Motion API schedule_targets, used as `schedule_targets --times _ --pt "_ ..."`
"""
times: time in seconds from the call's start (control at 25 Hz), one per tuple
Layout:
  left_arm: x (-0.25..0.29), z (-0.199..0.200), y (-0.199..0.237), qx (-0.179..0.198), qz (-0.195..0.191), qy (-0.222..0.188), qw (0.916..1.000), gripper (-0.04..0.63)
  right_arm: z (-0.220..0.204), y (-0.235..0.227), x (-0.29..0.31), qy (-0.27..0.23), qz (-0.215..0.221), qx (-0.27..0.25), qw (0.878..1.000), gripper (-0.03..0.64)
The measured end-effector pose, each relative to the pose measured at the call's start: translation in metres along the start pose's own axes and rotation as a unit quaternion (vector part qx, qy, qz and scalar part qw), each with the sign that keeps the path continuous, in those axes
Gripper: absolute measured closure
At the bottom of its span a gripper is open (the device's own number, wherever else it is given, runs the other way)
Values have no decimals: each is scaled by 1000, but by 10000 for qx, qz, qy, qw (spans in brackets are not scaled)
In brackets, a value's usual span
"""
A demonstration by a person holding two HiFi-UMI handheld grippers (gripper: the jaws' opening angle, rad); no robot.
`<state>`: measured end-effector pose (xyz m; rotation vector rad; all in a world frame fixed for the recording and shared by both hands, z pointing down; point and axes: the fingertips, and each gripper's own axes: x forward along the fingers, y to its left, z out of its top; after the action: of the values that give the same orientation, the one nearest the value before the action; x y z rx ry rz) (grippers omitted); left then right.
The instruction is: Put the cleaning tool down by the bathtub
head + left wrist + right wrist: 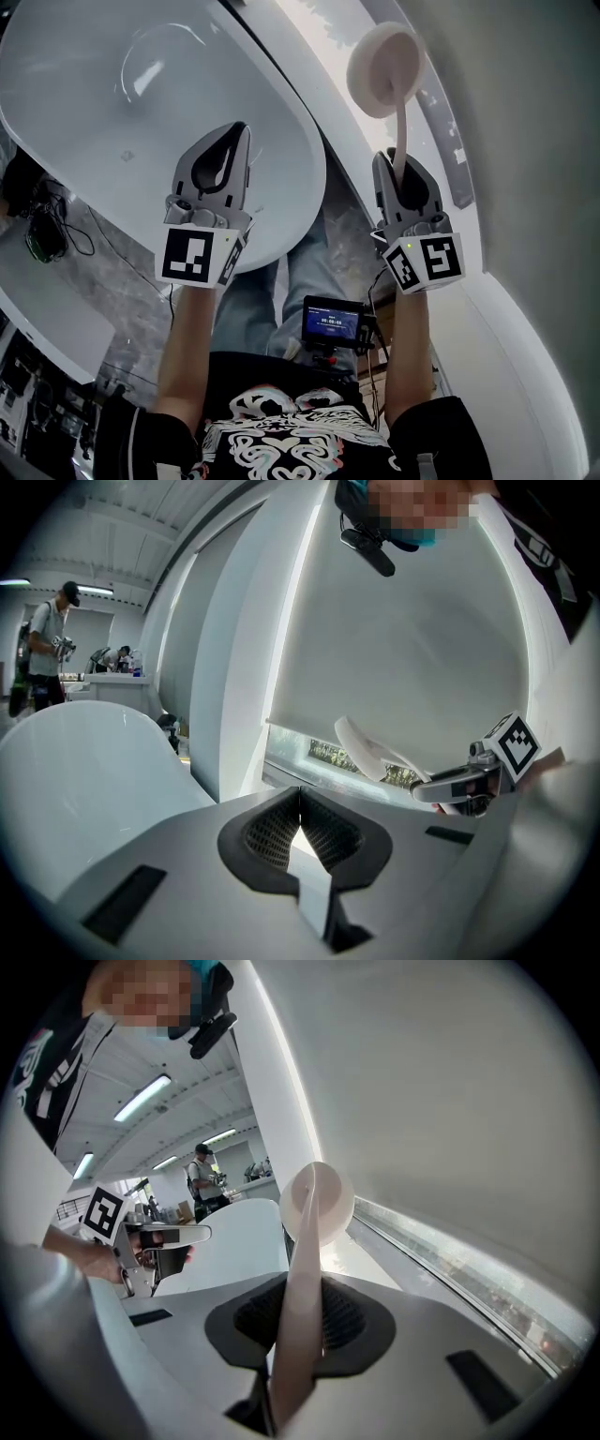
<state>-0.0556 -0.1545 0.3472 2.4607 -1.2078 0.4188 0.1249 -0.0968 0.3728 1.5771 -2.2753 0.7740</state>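
Note:
The cleaning tool is a pale round pad [384, 66] on a long thin handle [401, 131]. My right gripper [396, 161] is shut on the handle, with the pad sticking out ahead over the strip between tub and wall. In the right gripper view the handle [302, 1307] runs up between the jaws to the pad [319, 1204]. The white bathtub [84, 103] fills the upper left. My left gripper [228, 141] hangs over the tub's near rim, its jaws closed together on nothing [300, 813]. From there the tool [364, 745] and right gripper [469, 780] show at the right.
A white curved wall and a window ledge with a track [452, 141] run along the right. Grey marbled floor [122, 281] with cables [42, 225] lies left of the tub. A small screen device [330, 323] hangs at the person's waist. Another person [47, 639] stands far off.

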Motion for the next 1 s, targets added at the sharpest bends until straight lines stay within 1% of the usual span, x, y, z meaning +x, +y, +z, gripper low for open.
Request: schedule_targets --times 0.16,0.36,0.6,0.8,1.0 --pt "8 -25 11 -111 100 83 9999 578 -18 -4 18 93 49 -47 9999 531" --pt "18 -44 12 -294 255 119 9992 578 -34 -14 28 149 89 -61 9998 531" --pt "40 -74 10 -276 220 131 9993 578 -67 -30 44 208 65 -44 9998 531" --pt "60 -99 7 -324 229 121 9991 578 -86 -42 56 242 71 -184 9995 531" --pt "74 -122 1 -344 200 291 9988 578 -102 -47 67 368 128 -237 9990 531"
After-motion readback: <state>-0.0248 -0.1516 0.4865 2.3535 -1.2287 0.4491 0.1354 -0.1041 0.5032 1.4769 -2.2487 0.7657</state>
